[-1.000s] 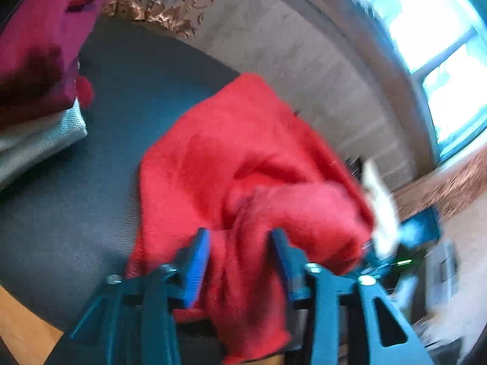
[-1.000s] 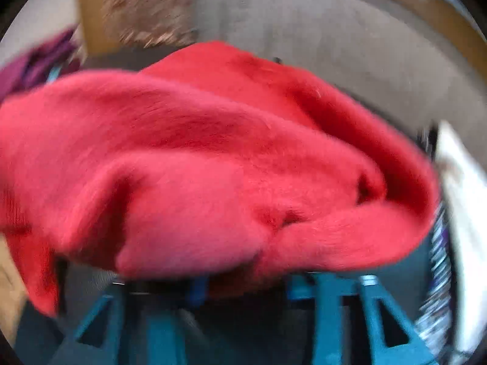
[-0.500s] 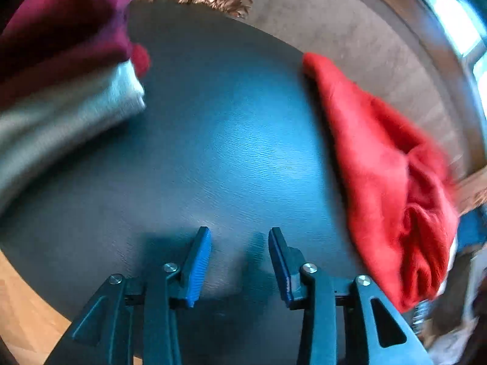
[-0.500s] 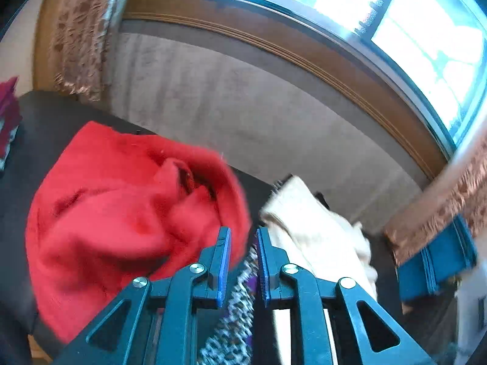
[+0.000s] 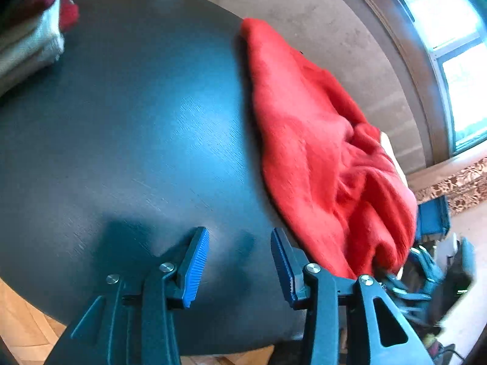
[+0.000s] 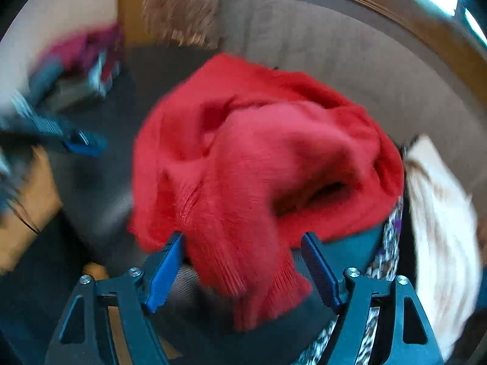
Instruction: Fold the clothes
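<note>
A crumpled red knit sweater [image 5: 319, 152] lies on the right side of the dark round table [image 5: 137, 137]. In the right wrist view the sweater [image 6: 258, 158] fills the middle, with its ribbed cuff hanging between the fingers. My left gripper [image 5: 240, 258] is open and empty over bare table, just left of the sweater. My right gripper [image 6: 243, 261] is open with its jaws wide on either side of the cuff. The left gripper also shows blurred at the left of the right wrist view [image 6: 76, 143].
A stack of folded clothes, grey and maroon [image 5: 30, 39], sits at the table's far left. A cream garment [image 6: 435, 213] and a patterned cloth [image 6: 386, 255] lie to the right of the sweater. A wall and a window [image 5: 450, 45] lie behind.
My right gripper went from nearly shut to wide open and moved onto the sweater's cuff. My left gripper stayed open and empty over the table, shifting slightly.
</note>
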`<state>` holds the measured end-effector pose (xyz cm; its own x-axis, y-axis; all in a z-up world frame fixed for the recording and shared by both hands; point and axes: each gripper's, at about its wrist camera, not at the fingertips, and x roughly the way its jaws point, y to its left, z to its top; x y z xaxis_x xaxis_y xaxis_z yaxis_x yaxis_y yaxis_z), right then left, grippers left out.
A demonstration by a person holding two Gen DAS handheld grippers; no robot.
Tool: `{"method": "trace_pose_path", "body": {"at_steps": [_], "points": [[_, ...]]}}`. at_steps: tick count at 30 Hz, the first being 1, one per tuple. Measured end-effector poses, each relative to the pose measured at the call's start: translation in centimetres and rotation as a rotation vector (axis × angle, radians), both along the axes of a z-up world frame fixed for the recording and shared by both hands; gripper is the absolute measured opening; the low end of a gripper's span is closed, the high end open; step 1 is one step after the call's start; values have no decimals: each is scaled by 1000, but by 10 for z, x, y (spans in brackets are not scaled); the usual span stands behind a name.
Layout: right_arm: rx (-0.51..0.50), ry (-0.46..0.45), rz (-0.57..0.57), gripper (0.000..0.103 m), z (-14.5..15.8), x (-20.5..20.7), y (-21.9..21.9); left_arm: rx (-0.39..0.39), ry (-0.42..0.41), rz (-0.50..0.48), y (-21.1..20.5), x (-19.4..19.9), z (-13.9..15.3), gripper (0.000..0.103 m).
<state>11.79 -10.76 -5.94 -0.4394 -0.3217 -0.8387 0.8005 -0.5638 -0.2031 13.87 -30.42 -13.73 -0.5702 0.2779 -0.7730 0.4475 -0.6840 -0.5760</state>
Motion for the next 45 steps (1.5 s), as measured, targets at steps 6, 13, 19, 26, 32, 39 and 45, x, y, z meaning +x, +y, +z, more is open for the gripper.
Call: {"method": "trace_pose_path", "body": {"at_steps": [6, 13, 19, 26, 32, 39, 45], "points": [[-270, -250, -18, 22, 43, -33, -18, 255, 76, -5, -3, 9, -16, 50], [-798, -443, -120, 22, 137, -78, 8, 489, 151, 37, -4, 8, -35, 57], [-879, -527, -160, 23, 125, -74, -5, 614, 204, 85, -9, -5, -41, 60], [-892, -624, -139, 24, 86, -103, -41, 697, 276, 171, -23, -54, -31, 62], [-926, -716, -147, 26, 65, -103, -27, 751, 350, 305, -37, -84, -23, 69], [-821, -836, -115, 53, 28, -87, -35, 638, 568, 382, -82, -97, 46, 69], [-759, -915, -120, 67, -8, -72, -41, 427, 603, 324, -97, -87, 90, 69]]}}
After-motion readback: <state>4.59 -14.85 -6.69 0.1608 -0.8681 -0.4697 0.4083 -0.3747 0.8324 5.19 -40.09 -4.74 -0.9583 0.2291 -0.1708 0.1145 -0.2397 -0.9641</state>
